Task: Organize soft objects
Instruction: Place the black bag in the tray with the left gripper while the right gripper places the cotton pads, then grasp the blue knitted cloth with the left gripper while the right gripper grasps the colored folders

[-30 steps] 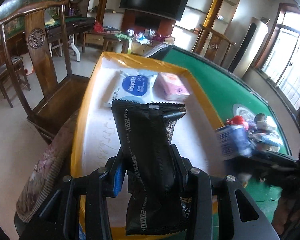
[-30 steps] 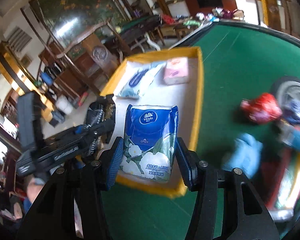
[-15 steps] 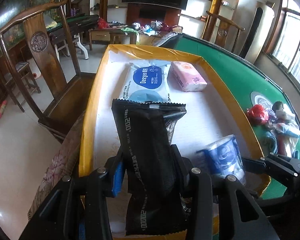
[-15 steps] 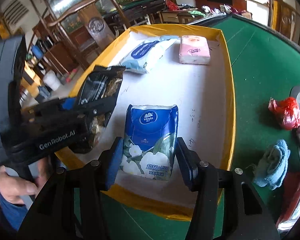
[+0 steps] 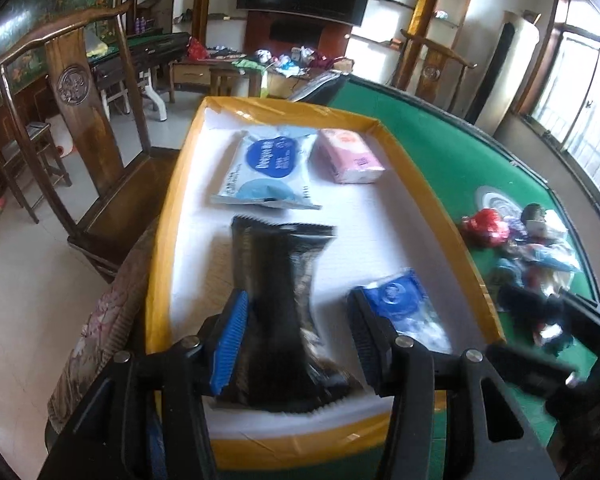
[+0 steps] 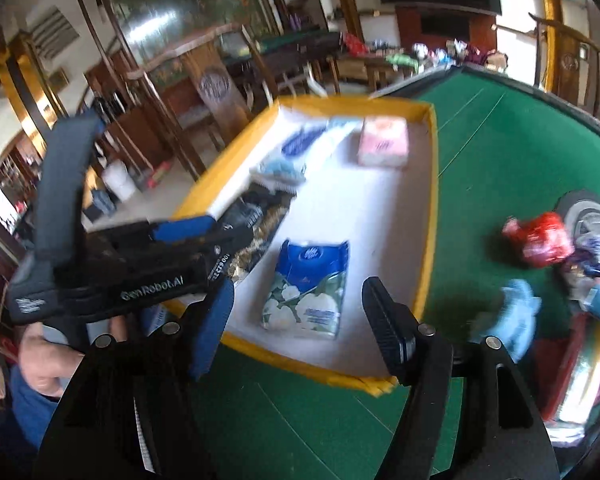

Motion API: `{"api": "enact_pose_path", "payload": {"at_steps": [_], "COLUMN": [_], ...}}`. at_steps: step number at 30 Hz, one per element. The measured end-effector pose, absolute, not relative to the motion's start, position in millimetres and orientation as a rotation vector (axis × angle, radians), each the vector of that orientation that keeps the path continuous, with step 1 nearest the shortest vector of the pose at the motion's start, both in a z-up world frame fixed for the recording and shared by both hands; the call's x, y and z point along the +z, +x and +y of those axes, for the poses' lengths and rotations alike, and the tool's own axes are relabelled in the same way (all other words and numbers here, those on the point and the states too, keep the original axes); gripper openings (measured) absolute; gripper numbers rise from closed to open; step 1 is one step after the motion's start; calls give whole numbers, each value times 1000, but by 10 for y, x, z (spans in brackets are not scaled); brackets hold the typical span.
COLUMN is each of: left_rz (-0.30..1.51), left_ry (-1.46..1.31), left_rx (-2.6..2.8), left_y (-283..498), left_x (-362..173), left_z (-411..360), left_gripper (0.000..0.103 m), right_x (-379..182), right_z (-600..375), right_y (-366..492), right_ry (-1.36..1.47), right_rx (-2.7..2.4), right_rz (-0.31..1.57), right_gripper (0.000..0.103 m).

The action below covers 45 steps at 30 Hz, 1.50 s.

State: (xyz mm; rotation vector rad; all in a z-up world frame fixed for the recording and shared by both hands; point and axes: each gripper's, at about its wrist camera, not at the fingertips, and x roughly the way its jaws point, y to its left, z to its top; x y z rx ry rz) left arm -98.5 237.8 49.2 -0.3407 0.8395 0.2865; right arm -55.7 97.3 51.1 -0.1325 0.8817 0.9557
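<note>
Both grippers were matte black frames with silver screw heads on the finger arms. The left gripper [image 5: 296, 340] carried ribbed blue pads; the right gripper [image 6: 300, 320] showed one blue pad and one dark ribbed pad. White "GenRobot.AI" lettering marked the left gripper's side. At eight o'clock in the right wrist view, a hand [image 6: 46, 360] met a blue sleeve [image 6: 28, 412].

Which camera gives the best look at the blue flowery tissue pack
The right wrist view: the blue tissue pack lies whole and unblocked in the yellow-rimmed tray. In the left wrist view the same pack is blurred and partly hidden behind a finger.
</note>
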Motion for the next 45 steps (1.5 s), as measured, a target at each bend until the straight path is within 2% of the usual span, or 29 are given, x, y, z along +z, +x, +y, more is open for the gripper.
{"api": "enact_pose_path", "payload": {"at_steps": [8,20,37,40,41,42,45], "left_rz": [825,885,1058,997,982,967,932], "left_ry": [-291,-224,-216,-156,-146,-133,-156], "left_rx": [207,-17,-37,-2,2,13,-6], "left_y": [-968,-512,329,271,245,210,65], "left_x": [641,690,257,239,242,244,275], "left_z": [2003,1190,676,604,598,591,587], "left_gripper": [52,52,52,51,42,39,38], "right_x": [735,620,570,564,558,547,505], "right_z": [167,-1010,-1532,-1529,-1522,-1516,-1470], "right_y": [-497,-277,-143,-140,-138,-135,-133], "right_ry": [34,219,381,379,375,371,352], "right_rx": [908,726,637,635,634,633,627], "right_rz": [810,807,818,824,826,830,847], "right_gripper": [68,68,68,68,68,68,68]}}
